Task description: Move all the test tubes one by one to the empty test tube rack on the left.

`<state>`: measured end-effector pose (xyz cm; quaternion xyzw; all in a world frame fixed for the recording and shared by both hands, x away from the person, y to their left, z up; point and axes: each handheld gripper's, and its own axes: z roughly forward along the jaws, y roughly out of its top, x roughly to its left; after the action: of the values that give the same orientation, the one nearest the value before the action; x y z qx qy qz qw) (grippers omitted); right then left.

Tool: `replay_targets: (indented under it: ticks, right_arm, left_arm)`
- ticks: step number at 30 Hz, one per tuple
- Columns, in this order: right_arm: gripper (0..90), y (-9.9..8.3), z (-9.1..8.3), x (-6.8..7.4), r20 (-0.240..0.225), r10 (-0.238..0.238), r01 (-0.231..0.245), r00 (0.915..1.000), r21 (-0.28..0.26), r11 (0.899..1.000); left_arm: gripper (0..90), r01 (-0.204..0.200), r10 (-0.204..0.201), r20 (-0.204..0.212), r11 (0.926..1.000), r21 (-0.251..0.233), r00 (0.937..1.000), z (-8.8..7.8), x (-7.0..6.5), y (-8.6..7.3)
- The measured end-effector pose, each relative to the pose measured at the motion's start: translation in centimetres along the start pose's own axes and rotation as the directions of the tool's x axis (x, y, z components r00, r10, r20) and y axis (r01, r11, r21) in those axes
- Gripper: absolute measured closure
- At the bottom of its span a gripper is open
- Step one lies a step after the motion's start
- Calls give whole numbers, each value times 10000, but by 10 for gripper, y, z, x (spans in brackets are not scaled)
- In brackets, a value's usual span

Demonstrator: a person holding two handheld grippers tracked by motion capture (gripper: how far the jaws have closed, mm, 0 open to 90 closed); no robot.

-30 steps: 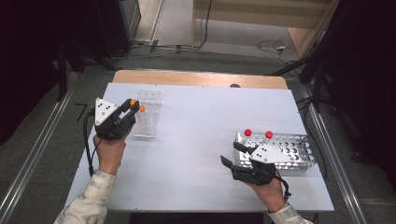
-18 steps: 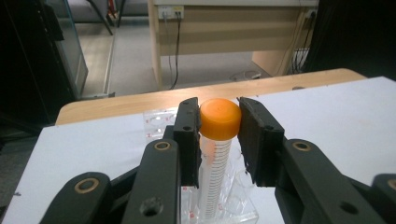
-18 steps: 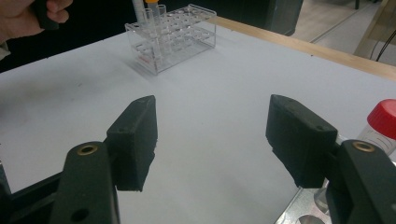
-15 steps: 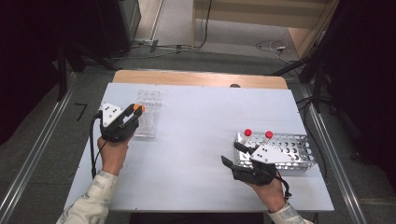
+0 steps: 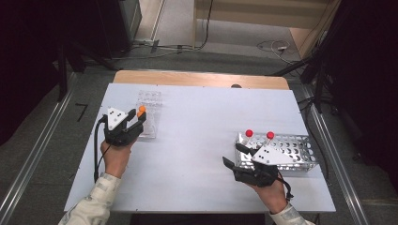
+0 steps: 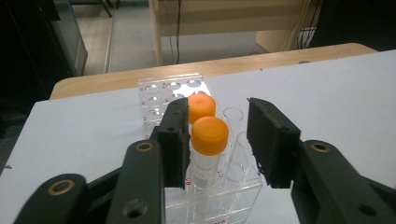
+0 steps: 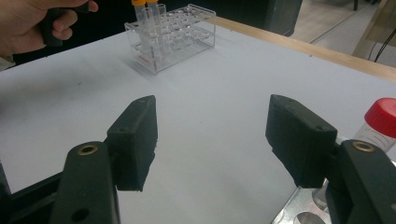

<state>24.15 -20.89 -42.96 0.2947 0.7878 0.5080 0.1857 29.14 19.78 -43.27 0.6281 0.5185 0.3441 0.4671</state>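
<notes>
Your left hand-held gripper has just been spreading off the orange-capped tube seated in the clear rack; back straight away without nudging it.

Your white tabletop carries a clear plastic tube rack near its left edge and a metal mesh rack near its right, well apart.

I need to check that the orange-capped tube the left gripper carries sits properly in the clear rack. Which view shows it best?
The left gripper view: the nearer orange-capped tube stands in the clear rack between the left gripper jaws, which have just been opening. The high view shows a small orange dot; the right gripper view, distant caps.
</notes>
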Motion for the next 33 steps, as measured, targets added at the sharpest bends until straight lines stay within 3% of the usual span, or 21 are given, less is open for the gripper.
replay_targets:
  ticks: [4,9,13,21,33]
  right_arm:
    - [324,0,-4,-2,83,66,-65,9999,-83,9999]
    - [323,-2,-11,-6,265,163,-159,9995,-172,9997]
    - [323,-4,-17,-11,491,218,-208,9986,-205,9996]
    - [323,-13,-36,-30,1220,545,-509,9910,-328,9982]
    - [327,-29,-48,-57,2481,927,-896,9643,-240,9957]
  left_arm:
    - [509,205,-204,193,9998,-60,9996,-4,1,2]
    - [291,408,-407,85,9992,-46,9991,-11,-4,6]
    - [213,370,-370,86,9993,-42,9993,-14,-11,7]
    - [148,262,-259,153,9995,-195,9995,-20,-20,9]
    - [138,308,-299,720,9995,-112,9970,-20,-34,7]
